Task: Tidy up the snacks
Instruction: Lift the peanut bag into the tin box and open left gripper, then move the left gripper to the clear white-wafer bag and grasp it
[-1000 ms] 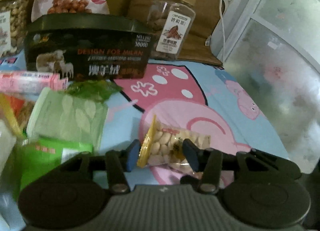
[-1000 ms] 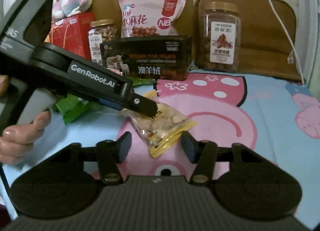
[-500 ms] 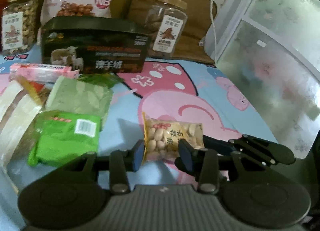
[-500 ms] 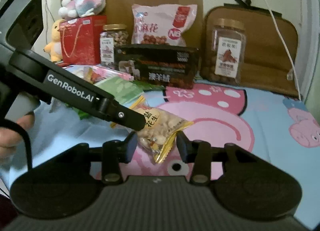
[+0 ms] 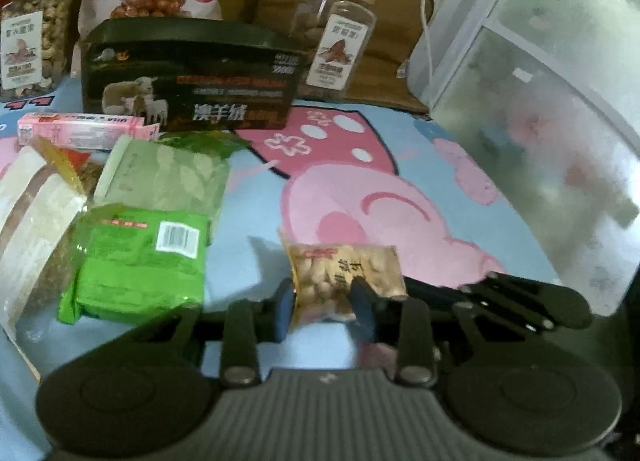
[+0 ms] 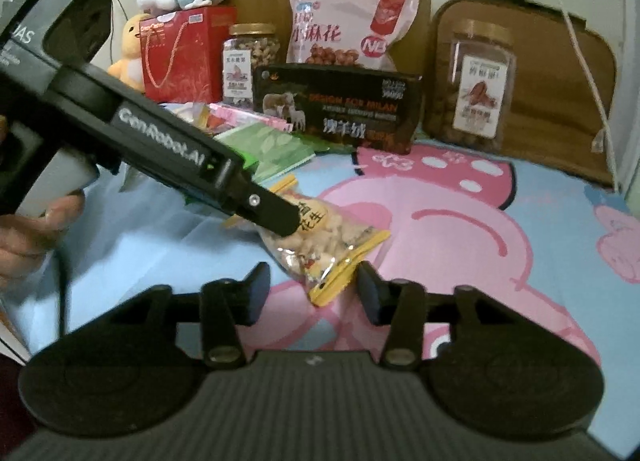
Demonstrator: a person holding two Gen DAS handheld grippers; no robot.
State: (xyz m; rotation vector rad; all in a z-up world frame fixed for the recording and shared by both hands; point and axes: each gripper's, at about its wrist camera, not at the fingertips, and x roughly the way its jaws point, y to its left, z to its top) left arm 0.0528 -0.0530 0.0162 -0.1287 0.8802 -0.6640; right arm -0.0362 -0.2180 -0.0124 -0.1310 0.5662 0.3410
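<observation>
Snacks are lying across the cartoon-print bed sheet (image 6: 460, 197), and we are working from the big items down. At the back the dark box (image 6: 340, 101) is standing in front of the pink bag (image 6: 352, 33), with one nut jar (image 6: 478, 85) to its right and another (image 6: 250, 61) to its left. Closer in, the green packets (image 5: 140, 257) are piling up beside the pink carton (image 5: 80, 129). Smallest is the peanut packet (image 6: 320, 237), which our left tongs (image 5: 322, 303) are pinching near one end, lifted just off the sheet. Our right tongs (image 6: 310, 291) are standing wide, the packet's yellow seal hanging between the pads but apparently touching neither. For this step, we judge it best to be keeping the left grip firm on the crimped edge rather than the loose nuts, moving slowly so the bag is not swinging, and closing the right only once it is centred.
</observation>
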